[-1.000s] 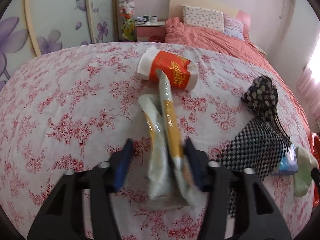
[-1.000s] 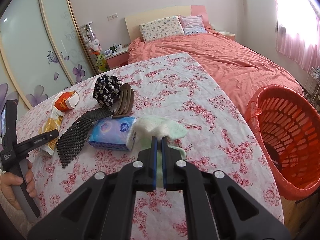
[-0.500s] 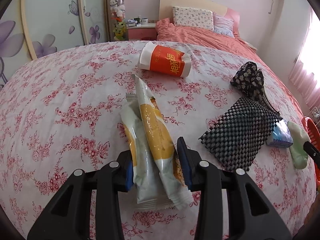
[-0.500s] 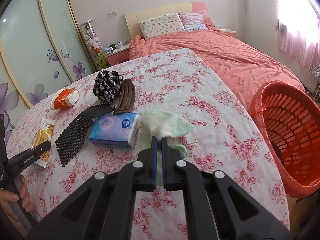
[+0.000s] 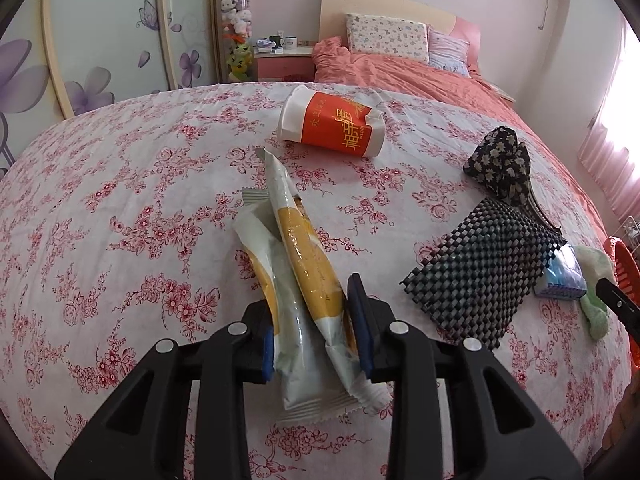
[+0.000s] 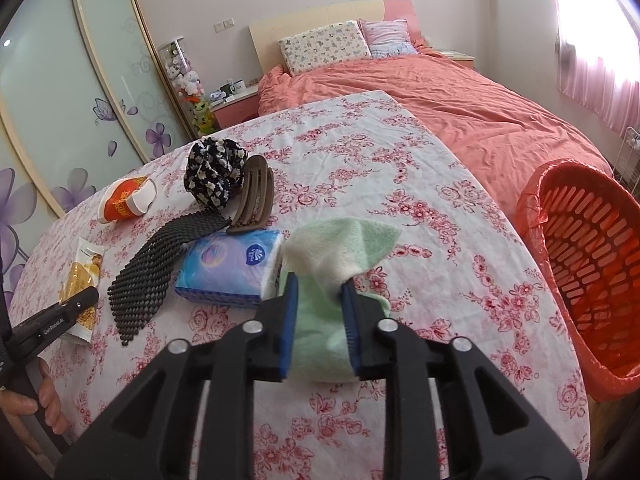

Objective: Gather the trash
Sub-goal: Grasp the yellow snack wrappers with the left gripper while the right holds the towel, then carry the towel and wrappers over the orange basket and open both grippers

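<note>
Through my left claw [image 5: 314, 330] camera, the blue pads are pinched on two crinkly white-and-yellow snack wrappers [image 5: 298, 276], gripped near their near ends so the rest trails forward over the flowered tablecloth [image 5: 120, 208]. A crushed red-and-white paper cup [image 5: 334, 128] lies on its side toward the far edge. The black woven mat [image 5: 480, 276] partly covers whatever lies under its right end, and my right claw is only a black tip at the right border.

Through my right claw [image 6: 318, 326] camera, the jaws stand apart around a pale green folded cloth [image 6: 332, 280], which bulges between them; I cannot tell whether the pads press it. The red plastic bin [image 6: 588, 276], beyond the table's right edge, is cut off by the frame. The blue tissue pack [image 6: 232, 268] lies just left of the cloth.
</note>
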Demonstrator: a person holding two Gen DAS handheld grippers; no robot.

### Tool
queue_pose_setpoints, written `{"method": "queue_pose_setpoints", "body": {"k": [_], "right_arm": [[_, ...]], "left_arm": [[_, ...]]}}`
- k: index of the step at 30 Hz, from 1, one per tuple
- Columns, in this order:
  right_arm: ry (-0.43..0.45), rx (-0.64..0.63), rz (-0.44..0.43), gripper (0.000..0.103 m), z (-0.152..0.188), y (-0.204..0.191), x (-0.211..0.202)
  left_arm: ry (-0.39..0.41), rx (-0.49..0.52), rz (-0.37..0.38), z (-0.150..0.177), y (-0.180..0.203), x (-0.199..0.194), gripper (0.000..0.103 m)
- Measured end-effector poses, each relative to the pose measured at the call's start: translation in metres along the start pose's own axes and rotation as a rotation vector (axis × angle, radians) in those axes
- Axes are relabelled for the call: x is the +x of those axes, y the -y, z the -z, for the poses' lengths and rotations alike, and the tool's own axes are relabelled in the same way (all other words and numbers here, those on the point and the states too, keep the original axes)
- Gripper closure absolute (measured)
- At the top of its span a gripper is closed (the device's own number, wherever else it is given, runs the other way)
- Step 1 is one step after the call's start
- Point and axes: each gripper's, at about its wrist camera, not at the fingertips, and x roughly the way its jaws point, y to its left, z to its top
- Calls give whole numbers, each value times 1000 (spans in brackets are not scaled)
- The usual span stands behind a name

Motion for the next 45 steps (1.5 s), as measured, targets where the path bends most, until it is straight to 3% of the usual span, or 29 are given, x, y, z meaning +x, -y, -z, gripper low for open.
{"method": "queue_pose_setpoints", "body": {"k": [6,17,29,31,33,37,45], "right_arm": [[-30,10,24,63,-3,0,11],[-69,-23,76,61,-4,-6,22],[-69,8,50,61,-3,1,21],[-67,4,62,71,-3,0,21],[-67,11,63,91,-3,2,21],[-51,19,32,96,-5,9,17],[67,-10,8,96,-16,2,-22]], "left_arm": [[0,1,-1,0,0,0,71],[0,1,0,0,0,0,70],[3,-11,24,1,-1,0,66],[3,-12,31,1,-2,0,67],[2,-11,24,2,-2,0,73],[1,-24,49,2,-5,-3,83],[69,9,41,-6,6,-28,85]]}}
